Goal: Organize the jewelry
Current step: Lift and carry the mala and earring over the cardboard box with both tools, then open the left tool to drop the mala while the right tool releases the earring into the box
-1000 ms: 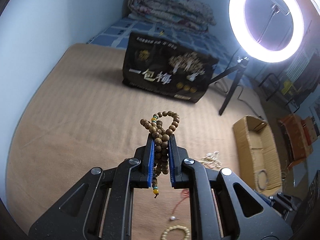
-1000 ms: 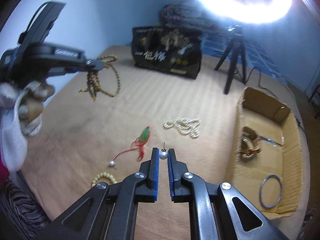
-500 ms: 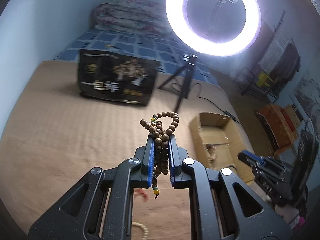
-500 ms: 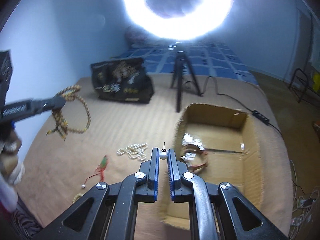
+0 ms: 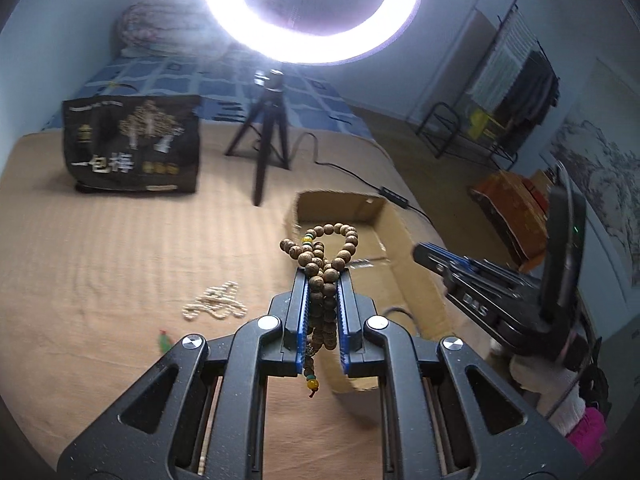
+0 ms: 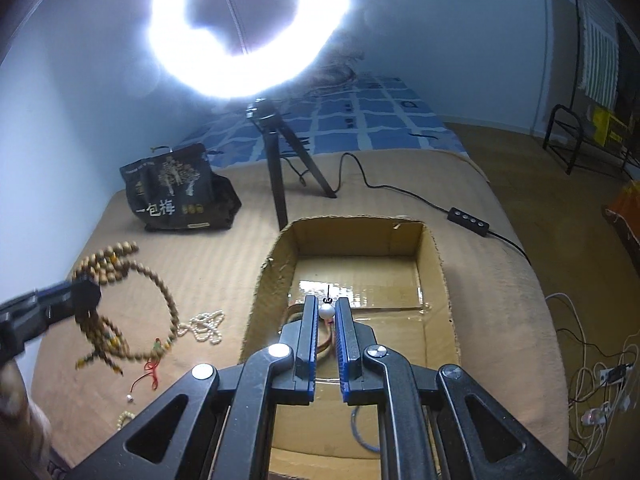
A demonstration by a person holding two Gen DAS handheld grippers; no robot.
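Observation:
My left gripper is shut on a long string of brown wooden beads, which loops above the fingers and dangles below them. In the right wrist view the same beads hang at the left, over the mat. My right gripper is shut on a small white pearl earring and hovers over the open cardboard box. In the left wrist view the right gripper reaches in from the right above the box. On the mat lie a white pearl necklace, a red cord pendant and a pale bead bracelet.
A ring light on a black tripod stands just behind the box, its cable and switch trailing right. A black printed bag sits at the back left of the tan mat. A blue ring and other jewelry lie inside the box.
Both grippers have swung right, from over the loose jewelry to the box. The right gripper now hangs over the box interior; the left has come up beside its left wall. Both grips are unchanged.

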